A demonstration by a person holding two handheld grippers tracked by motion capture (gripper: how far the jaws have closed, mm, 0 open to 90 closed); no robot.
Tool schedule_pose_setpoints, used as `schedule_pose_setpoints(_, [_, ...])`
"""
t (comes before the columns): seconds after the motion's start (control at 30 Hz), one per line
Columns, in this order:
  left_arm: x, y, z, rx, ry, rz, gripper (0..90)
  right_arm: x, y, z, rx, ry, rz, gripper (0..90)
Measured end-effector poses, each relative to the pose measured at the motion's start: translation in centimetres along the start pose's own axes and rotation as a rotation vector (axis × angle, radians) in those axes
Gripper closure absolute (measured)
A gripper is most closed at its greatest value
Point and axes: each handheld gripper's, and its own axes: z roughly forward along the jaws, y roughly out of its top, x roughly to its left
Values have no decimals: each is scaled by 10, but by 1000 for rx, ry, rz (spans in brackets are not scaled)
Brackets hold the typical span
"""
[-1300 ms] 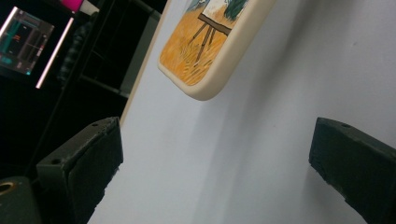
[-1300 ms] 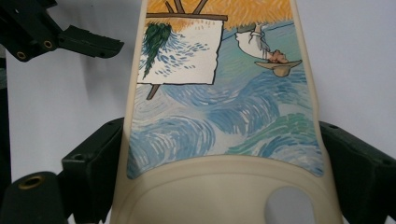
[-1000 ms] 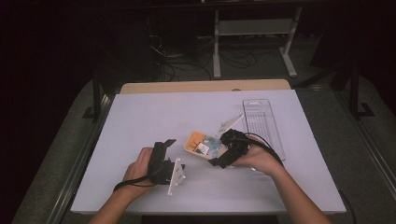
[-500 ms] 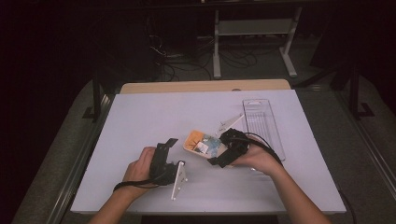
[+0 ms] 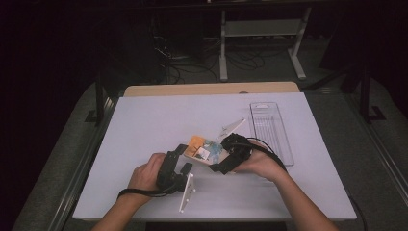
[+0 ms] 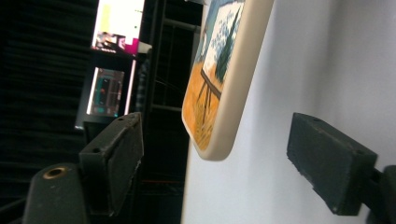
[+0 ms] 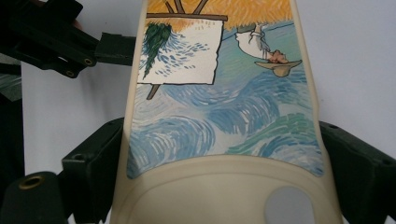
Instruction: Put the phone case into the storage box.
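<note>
While the table [image 5: 144, 125] lies mostly bare, a clear tray [image 5: 272, 127] sits right of the work. The phone case [image 7: 219, 116], mid-table, is clamped across its sides by the right gripper [image 7: 219, 186]. The left gripper [image 6: 219, 158], jaws just closing but not yet touching, straddles its orange corner. Best to centre that corner before pinching; open room lies left.

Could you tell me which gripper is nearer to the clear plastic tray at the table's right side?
Right. The right gripper sits just left of the clear tray; the left gripper is farther left.
</note>
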Motion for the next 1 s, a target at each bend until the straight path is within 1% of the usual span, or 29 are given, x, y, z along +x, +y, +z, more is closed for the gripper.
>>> schedule_pose_setpoints(0.07, [-1, 1, 0, -4, 12, 24, 222, 0, 1, 0, -1, -2, -1, 100])
schedule_pose_setpoints(0.1, [-2, 2, 0, -5, 22, 36, 231, 1, 1, 0, -3, 0, 11, 100])
schedule_pose_setpoints(0.13, [-3, 2, 0, -6, 26, 43, 242, 1, 2, 0, -5, -2, 9, 99])
schedule_pose_setpoints(0.17, [-2, 3, -1, 2, 26, 65, 249, 1, 2, 0, -6, -1, 4, 99])
schedule_pose_setpoints(0.2, [-3, 3, 0, -13, 32, 53, 261, 1, 3, 0, -6, -1, 5, 99])
schedule_pose_setpoints(0.23, [-3, 4, 0, -13, 33, 60, 273, 1, 3, 0, -7, 0, 5, 99])
schedule_pose_setpoints(0.27, [-3, 5, -1, -4, 33, 80, 288, 2, 4, 0, -11, -2, 6, 99])
schedule_pose_setpoints(0.3, [-3, 5, -1, -3, 38, 88, 299, 2, 4, 0, -12, 1, 7, 99])
schedule_pose_setpoints(0.33, [-4, 5, -1, -3, 35, 92, 309, 3, 5, 0, -14, 3, 7, 99])
schedule_pose_setpoints(0.4, [-4, 6, -1, -10, 43, 97, 325, 3, 6, 1, -14, 6, 2, 100])
schedule_pose_setpoints(0.43, [-4, 6, -1, -9, 45, 99, 330, 4, 6, 1, -13, 8, 12, 99])
schedule_pose_setpoints(0.5, [-5, 7, -1, -6, 56, 110, 335, 5, 7, 1, -16, 8, 10, 99])
schedule_pose_setpoints(0.53, [-5, 7, -1, -7, 58, 110, 341, 5, 8, 2, -15, 5, 0, 99])
schedule_pose_setpoints(0.6, [-6, 8, -1, -9, 55, 113, 355, 6, 9, 3, -15, 10, -4, 99])
schedule_pose_setpoints(0.63, [-6, 9, 0, -7, 55, 115, 366, 7, 9, 3, -17, 11, 4, 99])
schedule_pose_setpoints(0.8, [-6, 10, 0, 0, 68, 134, 406, 8, 11, 5, -18, 18, -4, 99])
schedule_pose_setpoints(1.0, [-10, 13, 3, -10, 76, 155, 414, 9, 12, 6, -19, 22, -4, 99])
